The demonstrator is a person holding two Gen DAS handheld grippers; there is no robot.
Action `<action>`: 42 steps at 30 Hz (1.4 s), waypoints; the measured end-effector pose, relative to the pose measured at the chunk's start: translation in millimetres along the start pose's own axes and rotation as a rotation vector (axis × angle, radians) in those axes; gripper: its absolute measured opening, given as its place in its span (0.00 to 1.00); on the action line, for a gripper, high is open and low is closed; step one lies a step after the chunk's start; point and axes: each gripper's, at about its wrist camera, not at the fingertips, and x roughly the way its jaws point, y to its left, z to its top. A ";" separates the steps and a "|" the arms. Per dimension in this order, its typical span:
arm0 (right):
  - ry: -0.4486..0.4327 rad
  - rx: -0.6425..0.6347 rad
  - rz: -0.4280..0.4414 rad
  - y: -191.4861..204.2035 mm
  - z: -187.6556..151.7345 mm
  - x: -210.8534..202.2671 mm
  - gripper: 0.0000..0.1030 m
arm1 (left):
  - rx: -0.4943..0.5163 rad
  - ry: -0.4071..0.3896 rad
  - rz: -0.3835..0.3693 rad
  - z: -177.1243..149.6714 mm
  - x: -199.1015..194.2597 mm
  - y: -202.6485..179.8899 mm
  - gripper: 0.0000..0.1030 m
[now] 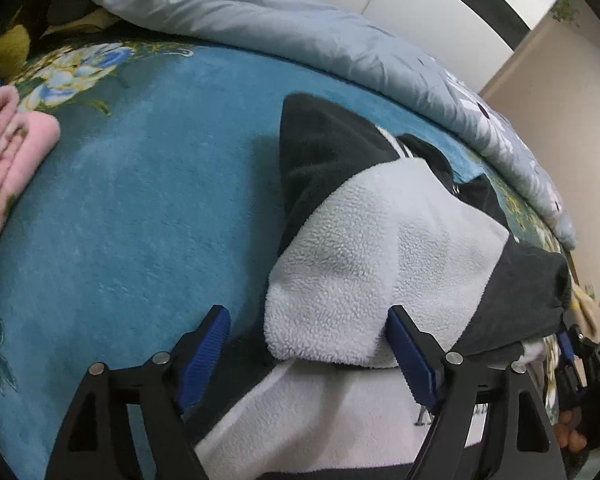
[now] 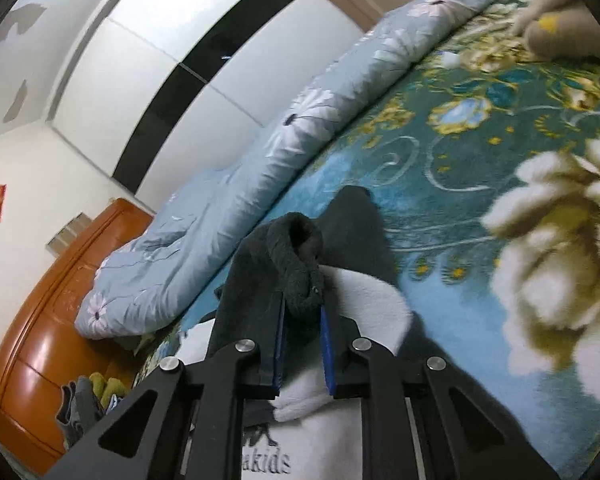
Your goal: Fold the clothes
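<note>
Right now a black-and-white fleece top (image 1: 380, 248) lies on a bed spread with a teal flowered blanket (image 1: 140, 208), its white sleeve folded over the dark body. Seen from the left wrist camera, the left tool (image 1: 308, 340) stands wide and released over the near edge of the top; the white sleeve end sits between its blue pads without either pad pressing on it. At the right edge of that view the right tool (image 1: 568, 344) shows, nipped onto the dark edge of the top. From the right wrist camera the right tool (image 2: 302, 320) is clenched on a dark cuff (image 2: 300, 256), which bunches up between the blue pads and rises above them; part of a printed word shows on the white chest of the top (image 2: 320, 440) below. A rolled pale blue quilt (image 1: 340, 36) with flower print runs along the far side of the bed, just beyond the top. A folded pink cloth (image 1: 8, 148) lies well apart at the left on the blanket. Beyond the quilt stand white wardrobe doors (image 2: 148, 80) with a black stripe, and an orange wooden headboard (image 2: 48, 320) closes the bed's end, with small clothes heaped near it (image 2: 88, 396). A beige plush thing (image 2: 556, 28), blurred, lies on the blanket far off.
</note>
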 end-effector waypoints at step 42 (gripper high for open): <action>0.342 -0.016 0.075 -82.5 -104.3 -172.4 0.52 | 0.061 0.136 -0.354 -171.4 -125.8 80.7 1.00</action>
